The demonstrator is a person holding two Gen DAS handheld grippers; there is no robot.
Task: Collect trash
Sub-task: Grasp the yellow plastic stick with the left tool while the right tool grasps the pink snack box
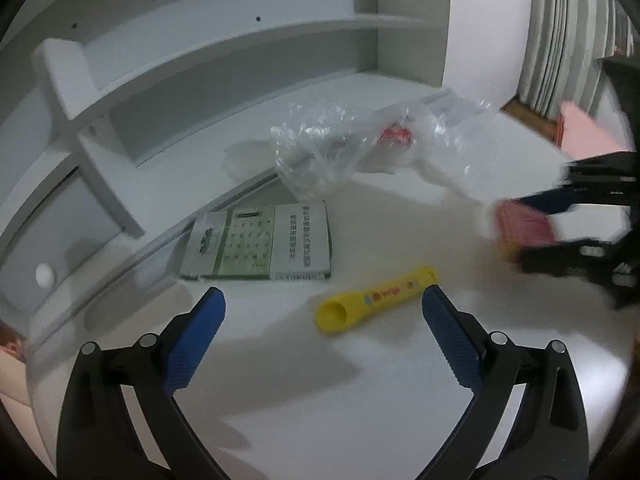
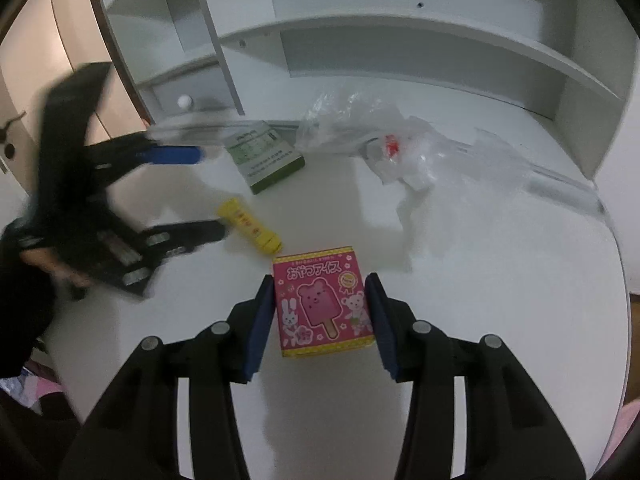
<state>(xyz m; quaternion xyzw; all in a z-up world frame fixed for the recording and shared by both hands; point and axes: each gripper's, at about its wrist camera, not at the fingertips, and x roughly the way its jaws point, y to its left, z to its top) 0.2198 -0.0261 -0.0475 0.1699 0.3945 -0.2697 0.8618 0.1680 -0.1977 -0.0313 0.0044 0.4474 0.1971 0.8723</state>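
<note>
My right gripper is shut on a pink ice-pop box, one pad on each side. It also shows blurred in the left wrist view. My left gripper is open and empty above the white desk, just short of a yellow tube, which also shows in the right wrist view. A crumpled clear plastic bag with a red scrap inside lies behind. A green-and-white box lies flat near the shelf.
A white shelf unit with a small drawer knob backs the desk. The desk's right edge drops off to the floor. A pink object sits beyond the far edge.
</note>
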